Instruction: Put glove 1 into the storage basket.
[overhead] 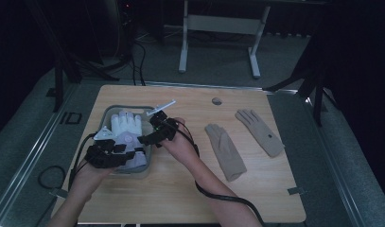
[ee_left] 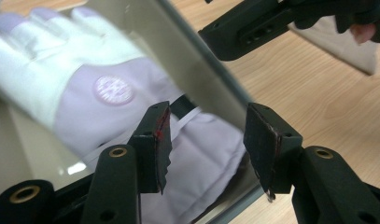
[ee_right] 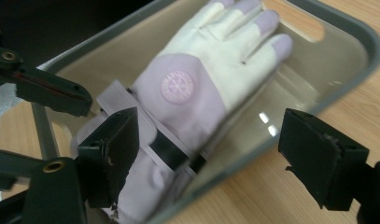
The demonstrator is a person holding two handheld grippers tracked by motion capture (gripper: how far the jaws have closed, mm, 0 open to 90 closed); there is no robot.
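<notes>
A white and lavender glove [overhead: 127, 138] lies palm-down in a grey tray [overhead: 109, 113] at the table's left, fingers pointing away from me. My left gripper [overhead: 127, 150] hovers open at the tray's near right corner; in its own view the left gripper [ee_left: 207, 112] straddles the glove's cuff [ee_left: 201, 154] and the tray's rim [ee_left: 197, 70]. My right gripper [overhead: 146, 139] is open just right of the tray. In its view the right gripper [ee_right: 211, 121] spans the glove's strap [ee_right: 171, 154] and the tray wall [ee_right: 253, 154]. Neither holds anything.
Two beige gloves lie flat on the wooden table, one [overhead: 225, 151] at centre right and the other [overhead: 260, 132] farther right. A small grey disc [overhead: 217, 100] sits near the far edge. Both cables trail toward me.
</notes>
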